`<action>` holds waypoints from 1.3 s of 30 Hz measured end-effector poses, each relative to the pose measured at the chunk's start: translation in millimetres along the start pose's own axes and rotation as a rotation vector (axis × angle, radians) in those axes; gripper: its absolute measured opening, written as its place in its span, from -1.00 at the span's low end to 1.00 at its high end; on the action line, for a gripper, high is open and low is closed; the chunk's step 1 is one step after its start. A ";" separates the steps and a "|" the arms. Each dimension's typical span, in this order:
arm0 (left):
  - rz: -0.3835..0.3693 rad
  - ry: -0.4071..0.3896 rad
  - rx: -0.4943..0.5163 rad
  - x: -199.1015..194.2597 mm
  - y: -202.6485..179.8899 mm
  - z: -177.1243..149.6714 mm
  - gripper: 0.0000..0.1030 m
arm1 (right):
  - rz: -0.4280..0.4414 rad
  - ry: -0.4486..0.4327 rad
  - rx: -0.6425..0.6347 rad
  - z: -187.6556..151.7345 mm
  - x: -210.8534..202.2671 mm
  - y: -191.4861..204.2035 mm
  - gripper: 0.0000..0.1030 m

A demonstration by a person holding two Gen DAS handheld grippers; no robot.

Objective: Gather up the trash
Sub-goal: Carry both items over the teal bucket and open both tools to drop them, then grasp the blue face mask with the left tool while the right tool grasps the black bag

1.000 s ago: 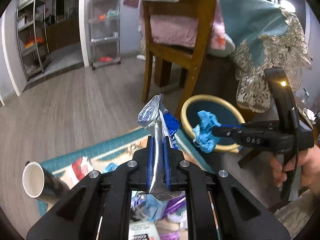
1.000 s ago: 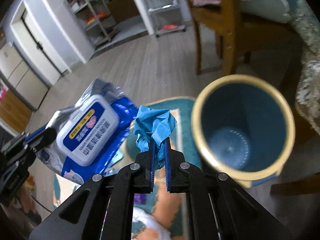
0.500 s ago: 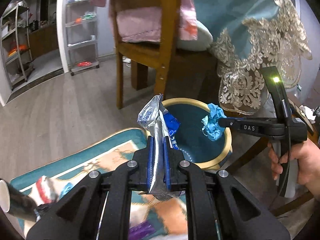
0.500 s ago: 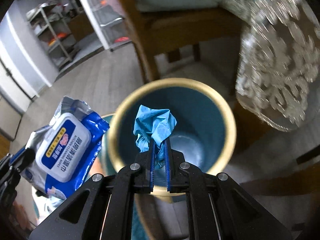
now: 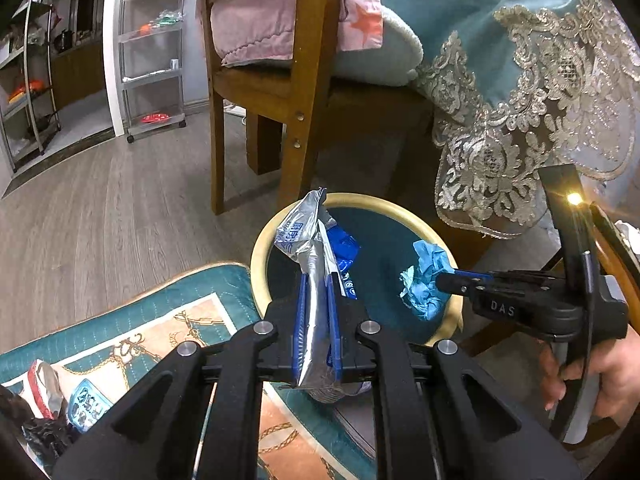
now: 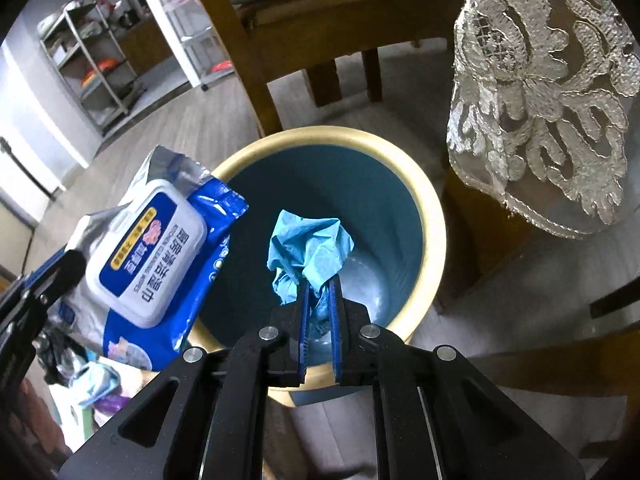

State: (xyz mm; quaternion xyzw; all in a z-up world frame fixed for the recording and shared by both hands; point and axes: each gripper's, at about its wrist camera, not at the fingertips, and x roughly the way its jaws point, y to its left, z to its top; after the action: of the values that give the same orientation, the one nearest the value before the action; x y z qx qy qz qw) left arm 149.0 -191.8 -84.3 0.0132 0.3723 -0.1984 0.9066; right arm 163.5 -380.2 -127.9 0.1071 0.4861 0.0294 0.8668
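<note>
Right wrist view shows the bin (image 6: 434, 216) empty, the right hand-held gripper (image 6: 320, 300) clenched on crumpled blue paper (image 6: 310, 248) over it, the left hand-held gripper (image 5: 316, 300) clamping a wipes pack (image 6: 156, 248) at its rim, neither dropped, more litter (image 5: 60, 400) left on the rug (image 5: 160, 320)

Black left tool (image 5: 316, 312), blue finger pads (image 5: 299, 320), silver screws, bare-skinned hand (image 5: 600, 376)

The wipes pack (image 6: 144, 256) is glossy film, silver and blue, with a smooth white plastic lid. The wad (image 6: 310, 250) at 12 o'clock of the right gripper (image 6: 320, 312) is crumpled, matt blue paper. Both grippers are matt black plastic with blue pads. The bin (image 6: 434, 240) looks smooth, matt plastic. The chair (image 5: 298, 92) is varnished wood, the tablecloth (image 5: 532, 92) satin with lace.
</note>
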 end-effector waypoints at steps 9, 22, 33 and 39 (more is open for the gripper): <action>0.013 -0.004 0.000 -3.2 5.7 1.8 -0.56 | -0.017 -0.040 -0.065 5.1 -0.5 14.3 -0.36; 0.078 -0.102 0.040 -69.1 24.7 -0.1 0.22 | -0.016 -0.146 -0.127 8.9 -31.7 51.3 0.69; 0.153 -0.165 0.013 -134.4 63.6 -9.6 0.80 | 0.029 -0.241 -0.213 -0.9 -66.0 114.4 0.86; 0.216 -0.170 -0.001 -163.2 91.6 -23.5 0.88 | 0.075 -0.245 -0.278 -14.1 -75.2 158.0 0.86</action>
State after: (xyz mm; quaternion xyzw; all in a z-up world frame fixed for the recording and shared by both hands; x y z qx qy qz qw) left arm 62.0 -46.3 -1.6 0.0357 0.2907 -0.0996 0.9509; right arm 120.5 -235.5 -38.3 0.0073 0.3639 0.1154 0.9242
